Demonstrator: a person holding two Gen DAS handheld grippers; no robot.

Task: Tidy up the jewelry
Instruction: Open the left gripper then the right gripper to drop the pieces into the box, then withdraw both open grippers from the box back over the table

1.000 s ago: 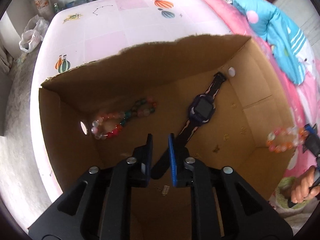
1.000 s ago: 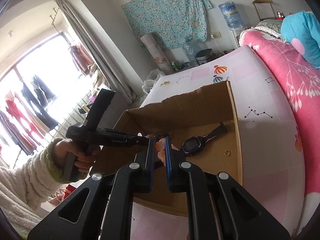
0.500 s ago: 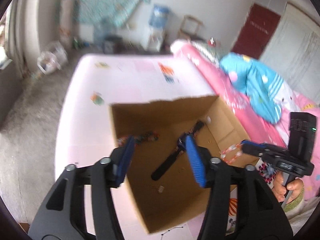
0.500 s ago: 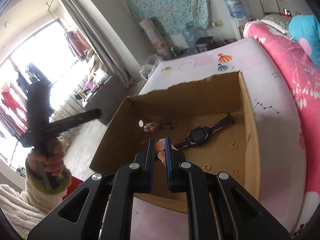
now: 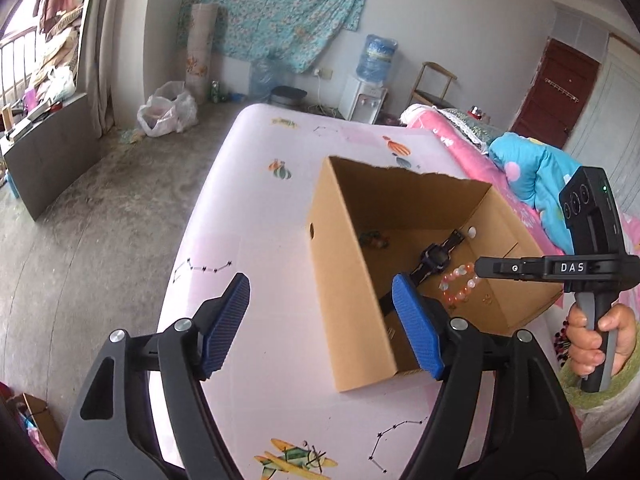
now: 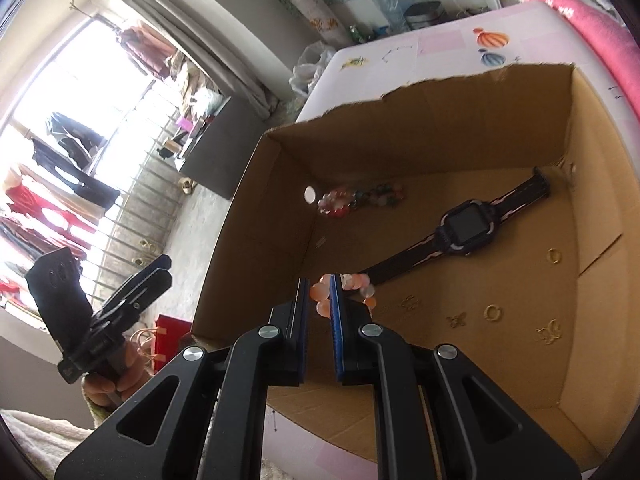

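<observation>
- Cardboard box (image 6: 460, 128): open-topped, standing on the pink patterned bed sheet (image 5: 256, 216); it serves as the collecting place for the jewelry.
- Already inside: a dark smartwatch (image 6: 466, 228) lying flat across the floor of the box; a multicoloured bead bracelet (image 6: 356, 200) against the far wall, near a round hole in the side; several small gold rings and butterfly-shaped pieces (image 6: 492, 313) scattered over the near floor.
- In transit: a pink-and-orange bead bracelet (image 6: 352, 290), held above the box floor, beside the watch strap and not yet set down.
- Right gripper (image 6: 319, 300): jaws pressed nearly together, pinching that bracelet between the blue pads.
- Left gripper (image 5: 320, 320): jaws have just been opening and stand spread wide with nothing between them; it hangs outside the box, over the sheet and the near box corner.
- Judged progress: well advanced; the bracelet remains to be released. Whether loose pieces remain elsewhere cannot be told.
</observation>
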